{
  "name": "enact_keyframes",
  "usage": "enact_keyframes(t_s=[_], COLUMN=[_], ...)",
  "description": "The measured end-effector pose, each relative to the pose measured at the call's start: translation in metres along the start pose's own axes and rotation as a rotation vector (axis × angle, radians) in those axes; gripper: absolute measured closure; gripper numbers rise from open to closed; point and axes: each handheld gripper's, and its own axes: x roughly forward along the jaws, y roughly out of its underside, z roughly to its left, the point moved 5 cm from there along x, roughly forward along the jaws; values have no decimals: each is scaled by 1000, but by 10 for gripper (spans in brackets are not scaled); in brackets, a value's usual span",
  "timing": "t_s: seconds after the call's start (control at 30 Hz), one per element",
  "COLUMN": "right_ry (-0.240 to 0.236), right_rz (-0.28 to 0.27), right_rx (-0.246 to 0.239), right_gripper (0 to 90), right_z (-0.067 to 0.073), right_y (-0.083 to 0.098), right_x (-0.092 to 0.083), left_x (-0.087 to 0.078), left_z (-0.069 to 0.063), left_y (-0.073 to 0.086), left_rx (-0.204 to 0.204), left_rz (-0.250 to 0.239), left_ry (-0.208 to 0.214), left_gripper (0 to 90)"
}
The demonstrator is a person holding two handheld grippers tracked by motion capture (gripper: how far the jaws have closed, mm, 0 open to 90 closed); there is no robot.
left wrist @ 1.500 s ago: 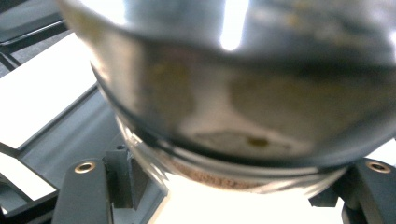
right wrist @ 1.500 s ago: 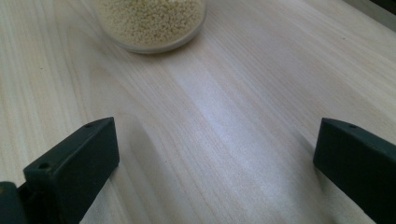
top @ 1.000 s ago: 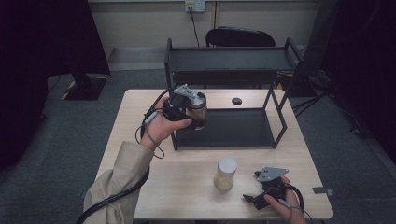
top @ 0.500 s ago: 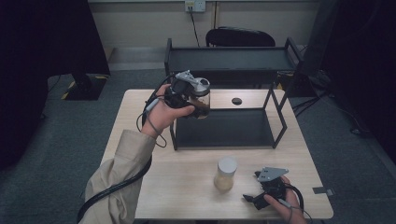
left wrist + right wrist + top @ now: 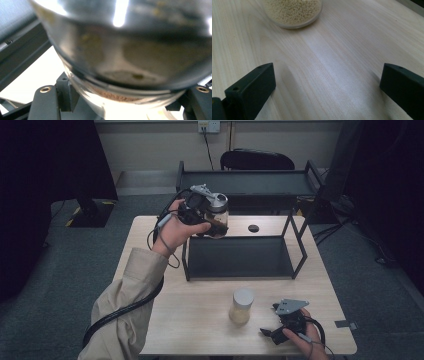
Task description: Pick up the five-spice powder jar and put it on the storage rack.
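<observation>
1. High view: left gripper (image 5: 212, 217) clamps a dark-filled jar (image 5: 218, 215) aloft beside the rack (image 5: 240, 184), likely bound for its top shelf.
2. Right gripper (image 5: 274, 334) rests wide open on the table (image 5: 200, 320) near the pale grain jar (image 5: 242, 305), probably waiting.

No legible text, label, brand, number or sign appears on any surface in the three views; the jar faces and lids are either plain or too blurred to read.
</observation>
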Motion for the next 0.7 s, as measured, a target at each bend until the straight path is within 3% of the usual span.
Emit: enact_keyframes(t_s=[0.7], right_ry=[0], right_rz=[0], right_rx=[1], right_gripper=[0], right_z=[0], right_y=[0], right_x=[0], left_x=[-15], left_z=[-2], left_y=[-40], left_rx=[24], left_rz=[5], left_ry=[-26], left_gripper=[304])
